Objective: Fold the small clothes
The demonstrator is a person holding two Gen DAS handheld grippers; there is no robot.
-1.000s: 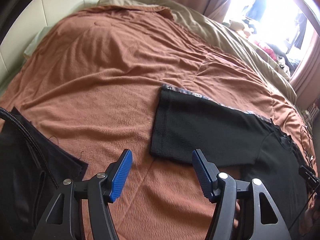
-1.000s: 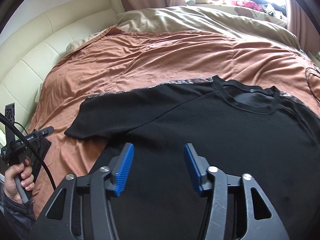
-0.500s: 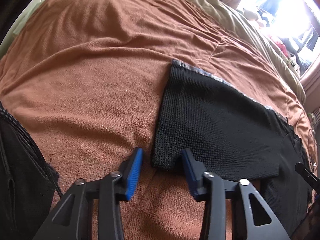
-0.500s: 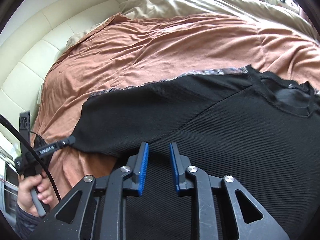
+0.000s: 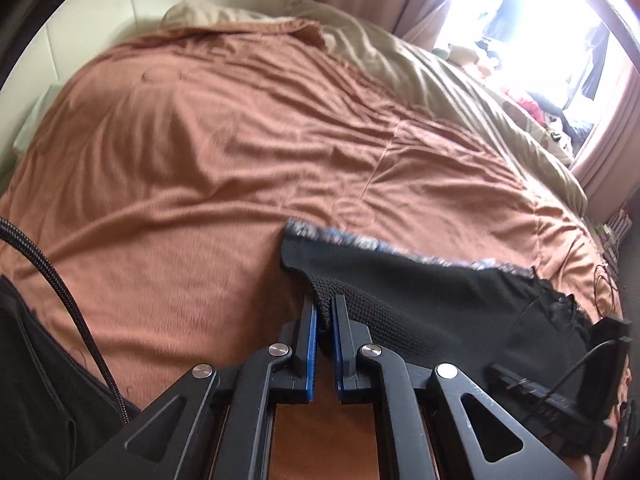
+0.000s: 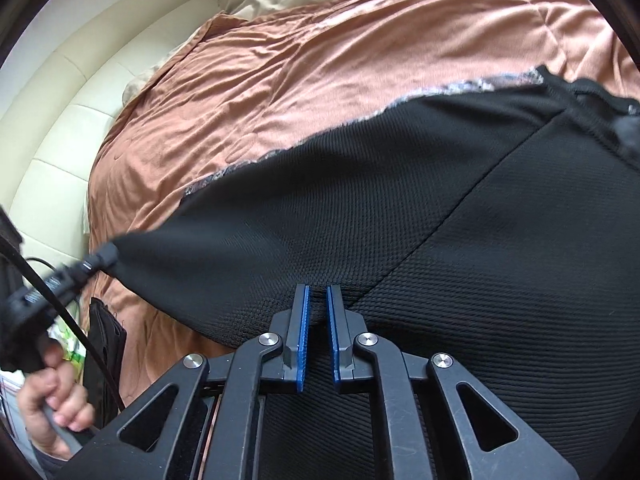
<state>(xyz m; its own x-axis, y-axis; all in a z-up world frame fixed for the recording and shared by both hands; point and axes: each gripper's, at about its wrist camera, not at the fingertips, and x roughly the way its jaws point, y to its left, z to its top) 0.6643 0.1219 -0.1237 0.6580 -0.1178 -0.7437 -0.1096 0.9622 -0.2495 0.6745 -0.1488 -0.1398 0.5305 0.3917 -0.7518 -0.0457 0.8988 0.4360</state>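
Now clamped: left gripper (image 5: 325, 312) on the black shirt's (image 6: 400, 208) sleeve (image 5: 332, 284) corner, right gripper (image 6: 317, 300) pinching shirt fabric near the blanket's (image 5: 200, 160) front edge.

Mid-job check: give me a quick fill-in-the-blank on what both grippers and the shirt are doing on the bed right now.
1. The left gripper is shut on the shirt's ____.
2. The shirt is ____ in colour.
3. The shirt lies on a ____ blanket.
4. The right gripper pinches the shirt near its ____ seam.

Missing words: sleeve; black; brown; shoulder
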